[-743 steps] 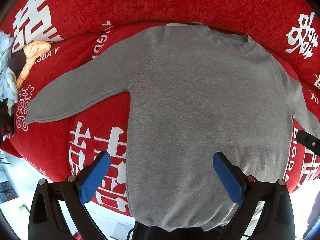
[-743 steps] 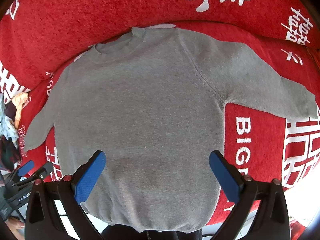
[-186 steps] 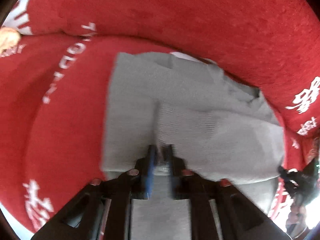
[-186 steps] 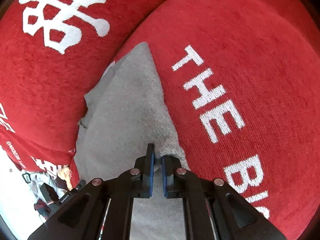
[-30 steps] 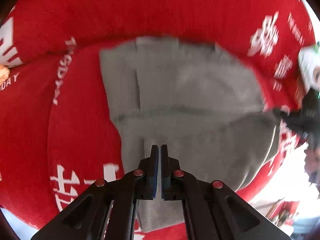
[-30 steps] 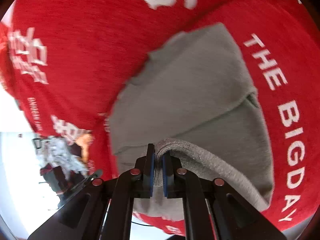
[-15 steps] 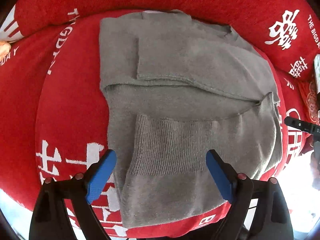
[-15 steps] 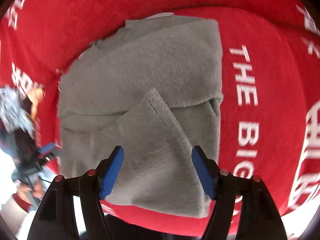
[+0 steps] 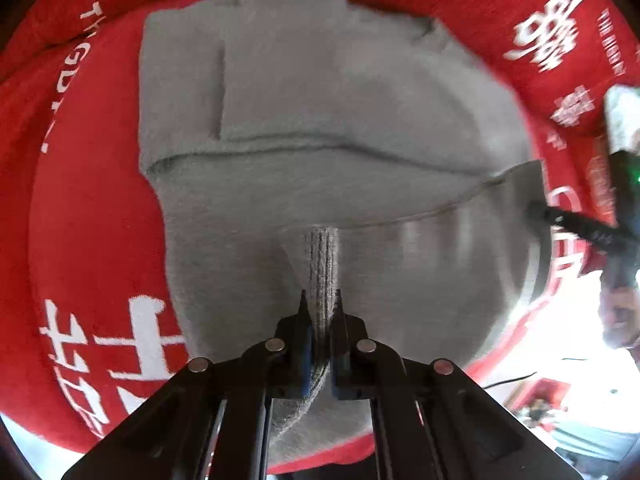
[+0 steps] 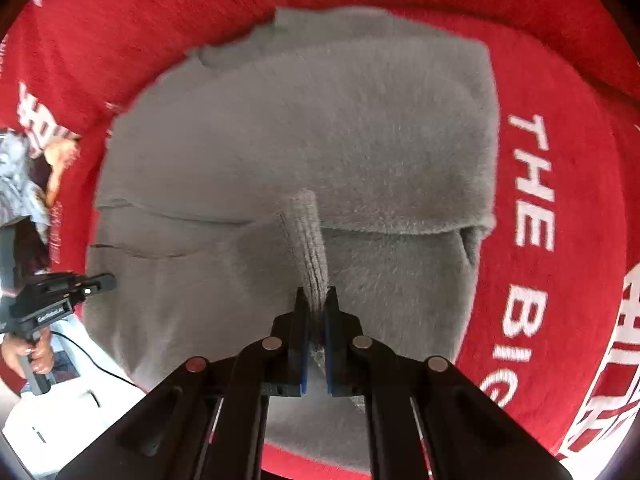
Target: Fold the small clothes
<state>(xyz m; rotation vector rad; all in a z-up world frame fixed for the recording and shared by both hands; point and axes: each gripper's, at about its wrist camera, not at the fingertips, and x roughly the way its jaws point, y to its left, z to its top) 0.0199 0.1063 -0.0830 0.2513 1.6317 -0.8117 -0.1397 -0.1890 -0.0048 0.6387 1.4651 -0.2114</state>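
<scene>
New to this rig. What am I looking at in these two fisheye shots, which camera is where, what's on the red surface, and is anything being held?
No robot arm here: a person holds a two-finger gripper in each hand, and each carries a fisheye camera looking forward along its fingers. One picture is from the left gripper, the other from the right gripper. A partly folded grey sweater lies on a red cushion with white lettering. Both grippers are shut, each pinching a ribbed edge of the sweater. The black device at the left edge of the right view is the left gripper seen from outside. A few other clothes lie beyond it.
</scene>
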